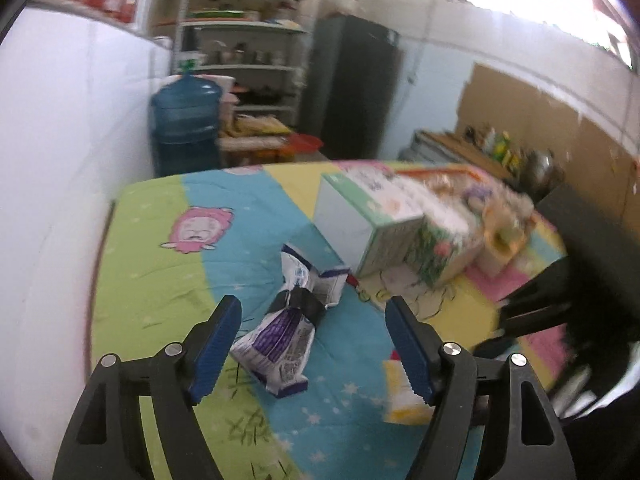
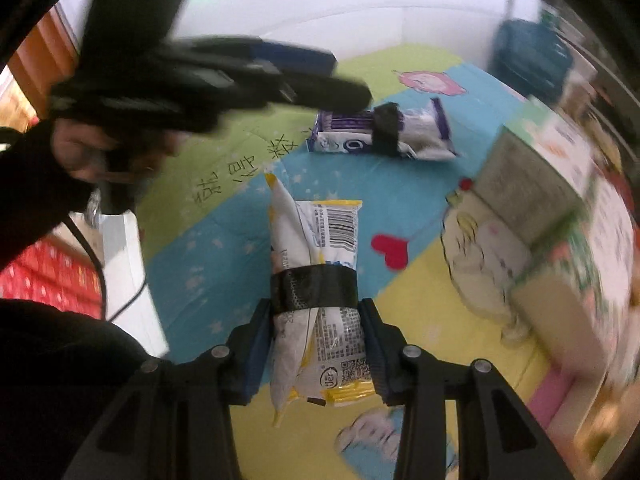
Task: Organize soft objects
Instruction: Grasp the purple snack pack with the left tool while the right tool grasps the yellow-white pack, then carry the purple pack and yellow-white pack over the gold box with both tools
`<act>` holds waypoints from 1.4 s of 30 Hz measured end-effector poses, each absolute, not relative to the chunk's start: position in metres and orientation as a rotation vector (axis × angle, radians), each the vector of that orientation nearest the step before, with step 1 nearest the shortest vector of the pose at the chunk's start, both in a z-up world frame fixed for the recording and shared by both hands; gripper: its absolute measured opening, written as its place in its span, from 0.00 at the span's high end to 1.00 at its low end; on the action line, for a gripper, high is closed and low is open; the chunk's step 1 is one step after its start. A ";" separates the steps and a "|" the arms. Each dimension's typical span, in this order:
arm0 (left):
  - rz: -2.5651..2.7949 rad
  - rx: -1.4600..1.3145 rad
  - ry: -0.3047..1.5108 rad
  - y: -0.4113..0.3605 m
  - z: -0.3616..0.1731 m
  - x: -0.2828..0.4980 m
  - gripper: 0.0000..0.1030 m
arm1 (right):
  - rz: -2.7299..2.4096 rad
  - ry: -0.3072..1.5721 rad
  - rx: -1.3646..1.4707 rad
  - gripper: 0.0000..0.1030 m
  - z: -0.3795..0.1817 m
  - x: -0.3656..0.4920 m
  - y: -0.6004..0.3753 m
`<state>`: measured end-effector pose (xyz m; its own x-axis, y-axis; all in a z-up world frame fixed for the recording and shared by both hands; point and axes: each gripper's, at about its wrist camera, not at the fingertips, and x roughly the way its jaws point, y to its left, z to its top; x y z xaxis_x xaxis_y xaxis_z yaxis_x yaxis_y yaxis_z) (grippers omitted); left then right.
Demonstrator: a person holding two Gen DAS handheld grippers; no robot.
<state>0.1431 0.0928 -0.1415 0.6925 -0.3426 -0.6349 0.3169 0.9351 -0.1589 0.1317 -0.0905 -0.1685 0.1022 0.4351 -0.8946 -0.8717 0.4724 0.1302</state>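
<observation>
A purple and white soft packet [image 1: 290,322] bound with black tape lies on the colourful cartoon sheet [image 1: 168,272]. My left gripper [image 1: 312,344] is open above it, the packet between and just beyond its blue pads. The packet also shows in the right wrist view [image 2: 384,132]. My right gripper [image 2: 318,340] is shut on a yellow and white soft packet [image 2: 316,276], also taped black around its middle, and holds it over the sheet [image 2: 224,264]. The left gripper's body [image 2: 224,76] shows blurred at upper left of that view.
A white and green carton [image 1: 360,220] and a floral box [image 1: 444,248] with a plush toy [image 1: 504,216] stand at the sheet's right side. A blue water jug [image 1: 184,124], shelves [image 1: 244,40] and a dark fridge [image 1: 352,84] stand behind. A white wall [image 1: 60,160] runs along the left.
</observation>
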 end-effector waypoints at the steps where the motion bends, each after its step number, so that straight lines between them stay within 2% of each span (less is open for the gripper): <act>1: -0.381 -0.020 0.723 0.090 -0.147 0.148 0.27 | 1.010 1.080 -0.470 0.58 -0.166 0.128 -0.097; 21: -0.398 -0.019 0.891 0.081 -0.192 0.199 0.27 | 0.817 1.087 -0.252 0.58 -0.148 0.106 -0.138; 25: -0.380 -0.033 0.890 0.083 -0.191 0.199 0.40 | 0.804 1.087 -0.233 0.58 -0.150 0.105 -0.134; 29: -0.369 -0.066 0.889 0.088 -0.191 0.200 0.60 | 0.793 1.089 -0.207 0.58 -0.149 0.107 -0.135; 42: -0.374 -0.080 0.871 0.083 -0.184 0.180 0.64 | 0.797 1.118 -0.242 0.58 -0.163 0.111 -0.128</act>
<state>0.1796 0.0830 -0.1844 0.5836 -0.3524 -0.7316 0.2880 0.9322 -0.2193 0.1105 -0.1279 -0.1626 0.2003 0.4480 -0.8713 -0.6772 0.7060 0.2074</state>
